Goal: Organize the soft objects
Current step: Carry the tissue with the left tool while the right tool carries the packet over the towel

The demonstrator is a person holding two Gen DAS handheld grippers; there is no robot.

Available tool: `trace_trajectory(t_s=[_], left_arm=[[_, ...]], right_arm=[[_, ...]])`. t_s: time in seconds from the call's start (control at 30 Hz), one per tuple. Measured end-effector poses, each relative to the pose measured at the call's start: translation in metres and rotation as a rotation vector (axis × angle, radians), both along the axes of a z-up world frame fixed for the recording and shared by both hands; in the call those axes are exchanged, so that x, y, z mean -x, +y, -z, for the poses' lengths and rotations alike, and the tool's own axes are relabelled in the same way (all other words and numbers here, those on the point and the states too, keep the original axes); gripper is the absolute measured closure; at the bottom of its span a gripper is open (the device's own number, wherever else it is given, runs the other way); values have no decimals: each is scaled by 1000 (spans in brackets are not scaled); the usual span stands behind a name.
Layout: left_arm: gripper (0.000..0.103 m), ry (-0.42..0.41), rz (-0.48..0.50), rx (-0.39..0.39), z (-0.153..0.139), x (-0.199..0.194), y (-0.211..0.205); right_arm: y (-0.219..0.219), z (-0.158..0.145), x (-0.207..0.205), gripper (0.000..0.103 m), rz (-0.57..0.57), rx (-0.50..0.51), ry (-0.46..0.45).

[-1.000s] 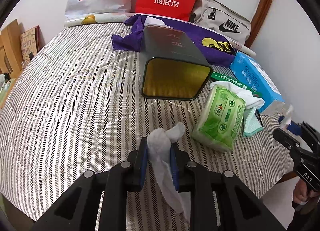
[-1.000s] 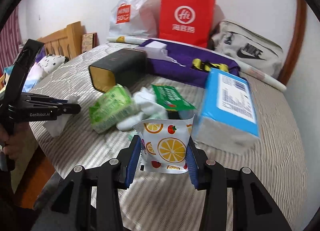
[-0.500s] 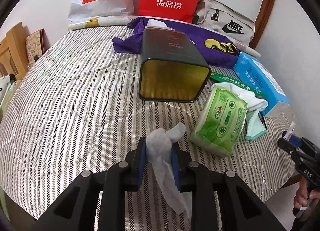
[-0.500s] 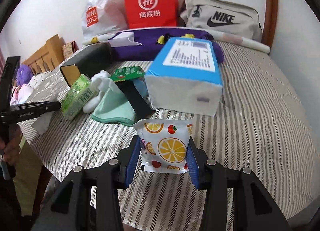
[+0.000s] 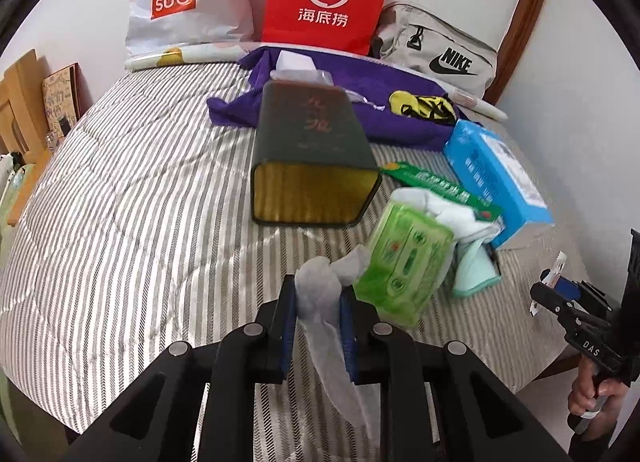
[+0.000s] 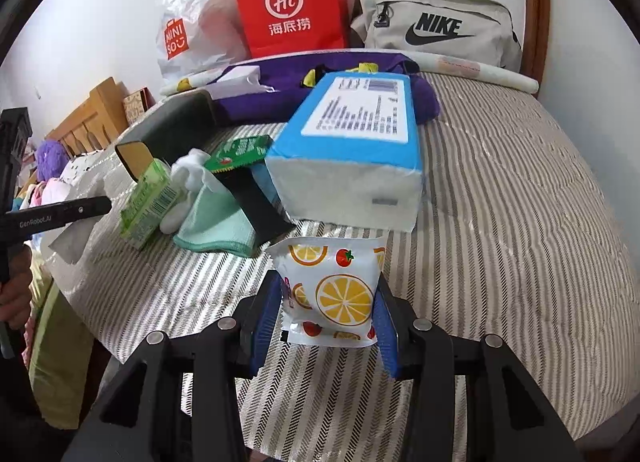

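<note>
My left tool (image 5: pixel 318 314) is clenched on a crumpled grey-white wipe (image 5: pixel 320 294); the loose tail hangs down betw the fingers, so I've got it by the bunched top to keep it from slipping. Just ahead & right of that tool sits the green wet-wipe pack (image 5: pixel 404 262), touching a white cloth (image 5: pixel 452 218) and a mint towel (image 5: pixel 474 266). Further ahead, the dark tin (image 5: pixel 312 166) lies on its side, gold mouth facing me — prob the bin for soft stuff, hence its open end toward the tool.

My right tool (image 6: pixel 326 302) grips a fruit-print pouch (image 6: pixel 332 290) by both side edges, held upright clear of the striped bed (image 6: pixel 500 222). Directly beyond it: blue tissue pack (image 6: pixel 352 142). Left of it, the towel pile.
</note>
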State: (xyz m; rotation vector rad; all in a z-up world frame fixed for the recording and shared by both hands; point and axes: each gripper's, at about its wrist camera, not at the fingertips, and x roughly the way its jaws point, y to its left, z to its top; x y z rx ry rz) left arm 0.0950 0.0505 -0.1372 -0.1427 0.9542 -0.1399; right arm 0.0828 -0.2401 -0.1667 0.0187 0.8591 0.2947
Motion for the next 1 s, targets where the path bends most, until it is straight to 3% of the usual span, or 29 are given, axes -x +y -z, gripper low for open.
trace_trajectory(t_s=[0.43, 0.8, 1.0], left_arm=[[84, -24, -16, 31, -39, -22, 7], [84, -38, -8, 63, -67, -68, 13], [84, -60, 7, 66, -77, -95, 11]], right_arm=[[6, -48, -17, 59, -78, -51, -52], [22, -88, -55, 58, -135, -53, -86], [22, -110, -90, 58, -153, -150, -79]])
